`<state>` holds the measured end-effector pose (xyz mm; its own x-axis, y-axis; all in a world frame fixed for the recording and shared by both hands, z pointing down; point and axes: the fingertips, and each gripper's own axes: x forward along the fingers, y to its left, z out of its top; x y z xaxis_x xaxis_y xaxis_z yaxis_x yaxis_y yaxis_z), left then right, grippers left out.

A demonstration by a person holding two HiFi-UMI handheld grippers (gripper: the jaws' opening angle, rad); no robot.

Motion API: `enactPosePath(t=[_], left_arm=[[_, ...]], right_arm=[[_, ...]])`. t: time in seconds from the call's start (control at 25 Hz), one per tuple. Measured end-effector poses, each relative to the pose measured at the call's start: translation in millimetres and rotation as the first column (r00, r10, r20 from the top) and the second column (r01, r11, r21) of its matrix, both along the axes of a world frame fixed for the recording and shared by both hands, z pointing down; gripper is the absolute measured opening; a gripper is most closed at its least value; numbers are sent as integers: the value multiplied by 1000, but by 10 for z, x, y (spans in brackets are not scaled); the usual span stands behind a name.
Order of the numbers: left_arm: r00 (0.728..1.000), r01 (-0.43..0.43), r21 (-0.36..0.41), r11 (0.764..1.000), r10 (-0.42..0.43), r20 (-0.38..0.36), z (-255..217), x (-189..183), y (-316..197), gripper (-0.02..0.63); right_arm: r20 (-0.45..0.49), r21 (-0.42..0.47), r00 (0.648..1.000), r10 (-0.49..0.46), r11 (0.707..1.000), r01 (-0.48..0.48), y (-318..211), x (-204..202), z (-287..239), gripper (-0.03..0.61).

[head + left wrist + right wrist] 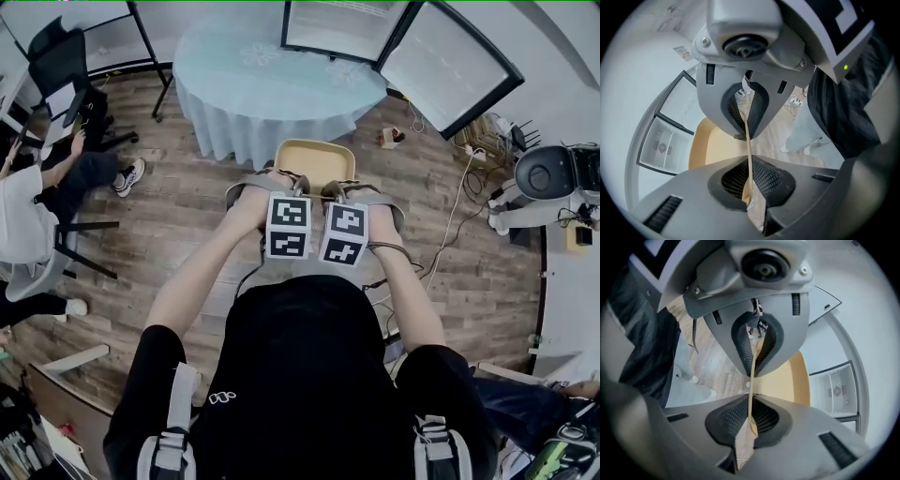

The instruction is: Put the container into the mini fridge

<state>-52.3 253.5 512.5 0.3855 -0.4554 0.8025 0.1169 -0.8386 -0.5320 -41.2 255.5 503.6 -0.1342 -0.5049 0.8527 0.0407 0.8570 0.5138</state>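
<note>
Tan container (315,161), its near edge hidden in head view; left tongs (749,152) and right tongs (751,387) each pinch its rim.

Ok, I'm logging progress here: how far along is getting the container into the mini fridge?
Done: the mini fridge stands open on the table, and the container is picked up. In hand: the left gripper and right gripper each pinch its rim, holding it short of the fridge. Left: bring it to the fridge, set it inside, release.
</note>
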Motion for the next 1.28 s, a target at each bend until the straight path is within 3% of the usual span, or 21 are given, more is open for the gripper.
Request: enactPosePath(t=[0.28, 0.68, 1.28], left_arm=[[999, 33, 39, 999, -33, 10, -21, -68, -436, 29], [998, 47, 64, 997, -49, 30, -71, 196, -1447, 29], [997, 50, -28, 998, -49, 59, 170, 898, -3225, 29]], right_arm=[[20, 37, 1000, -23, 999, 22, -439, -74, -19, 18], [57, 70, 998, -13, 998, 9, -1455, 194, -65, 18], [75, -32, 997, 34, 999, -31, -3237, 911, 179, 17]])
